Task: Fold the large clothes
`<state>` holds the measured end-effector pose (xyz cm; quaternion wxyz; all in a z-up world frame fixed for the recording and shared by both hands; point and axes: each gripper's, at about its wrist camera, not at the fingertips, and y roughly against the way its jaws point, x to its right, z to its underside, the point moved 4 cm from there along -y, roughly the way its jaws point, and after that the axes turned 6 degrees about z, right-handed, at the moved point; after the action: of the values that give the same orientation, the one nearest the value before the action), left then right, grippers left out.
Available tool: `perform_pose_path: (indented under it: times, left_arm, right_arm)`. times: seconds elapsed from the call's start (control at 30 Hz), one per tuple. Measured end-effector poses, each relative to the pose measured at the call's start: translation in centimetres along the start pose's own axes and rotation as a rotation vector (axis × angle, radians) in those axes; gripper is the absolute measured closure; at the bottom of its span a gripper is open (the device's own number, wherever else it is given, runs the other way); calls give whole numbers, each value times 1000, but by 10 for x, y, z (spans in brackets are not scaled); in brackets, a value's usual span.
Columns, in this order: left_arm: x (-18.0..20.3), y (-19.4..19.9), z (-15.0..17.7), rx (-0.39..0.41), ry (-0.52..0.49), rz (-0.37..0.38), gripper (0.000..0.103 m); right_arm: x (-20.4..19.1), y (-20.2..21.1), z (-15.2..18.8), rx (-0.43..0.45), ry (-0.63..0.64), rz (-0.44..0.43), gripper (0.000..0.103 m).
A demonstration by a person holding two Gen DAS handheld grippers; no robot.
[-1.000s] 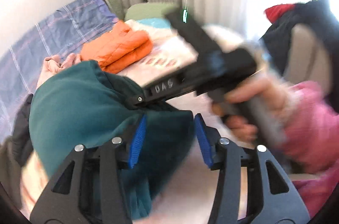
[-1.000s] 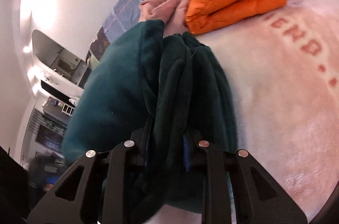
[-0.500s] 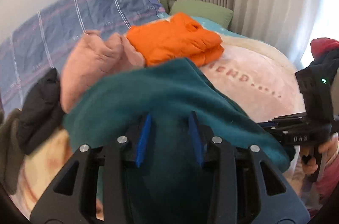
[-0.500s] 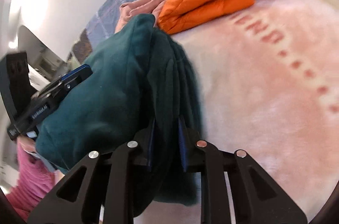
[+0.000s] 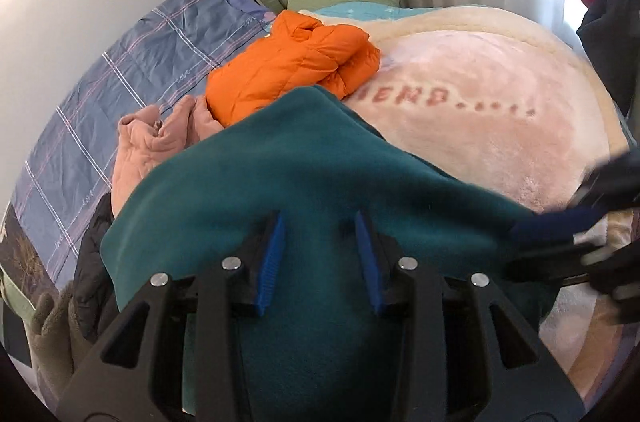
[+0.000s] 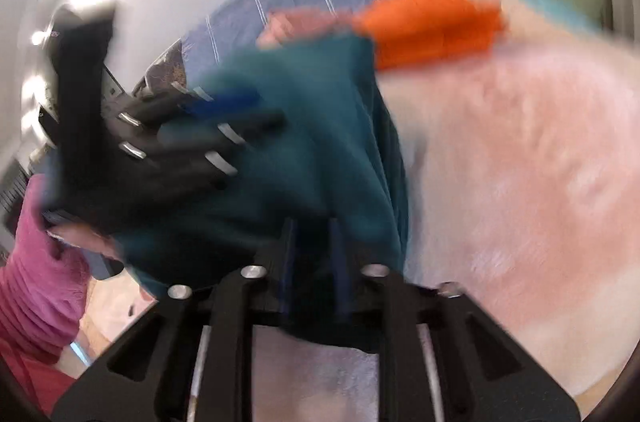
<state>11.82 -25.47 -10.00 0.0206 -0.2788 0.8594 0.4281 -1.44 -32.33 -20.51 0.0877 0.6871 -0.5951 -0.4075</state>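
You hold the green fleece (image 5: 304,182) over the bed's pink blanket (image 5: 500,110), near side of the orange jacket (image 5: 296,70) | left gripper (image 5: 320,258) jaws clamped on it | right gripper (image 6: 312,254) jaws just closing, fleece pinched between | held edge spans both hands.

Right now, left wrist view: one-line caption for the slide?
Left gripper and right gripper hold a teal fleece garment over a pink blanket, a folded orange jacket behind it.
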Motion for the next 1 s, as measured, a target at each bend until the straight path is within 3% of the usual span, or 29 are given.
perform_pose_path:
  times: [0.1,0.2,0.33,0.5,0.6,0.63,0.67,0.7,0.73,0.77,0.83,1.0]
  left_arm:
    - [-8,4,3,21,38,32,67]
    - [-13,13,2,51,76,59,63]
    - [-26,29,-7,83,176,132,49]
    - [-60,55,-46,228,252,88,48]
    - [-71,43,-68,259,263,130,40]
    - [-71,31,-70,240,263,150,34]
    - [-65,-1,-66,142,254,185,33]
    - [-55,-42,-55,-45,232,218,33]
    - [-48,-75,-42,-186,200,199,33]
    - [-49,-94,-35,-252,178,162,31]
    - [-53,-95,-40,-262,219,195,30]
    - [-45,-86,-41,-236,188,150,30]
  right_arm:
    - [6,1,3,10,-55,-26,97]
    - [-4,0,3,20,13,53,97]
    - [-10,-3,5,39,59,113,97]
    - [-11,-3,4,48,55,122,97]
    - [-19,-4,4,50,64,139,97]
    - [-19,-5,4,50,63,141,97]
    - [-20,-4,4,48,62,145,97]
    - [-20,-7,6,31,68,148,97]
    - [-20,-10,6,31,76,151,97]
    - [-20,-12,7,39,86,157,97]
    - [-23,-12,6,54,95,186,97]
    - [-28,-11,8,58,120,213,96]
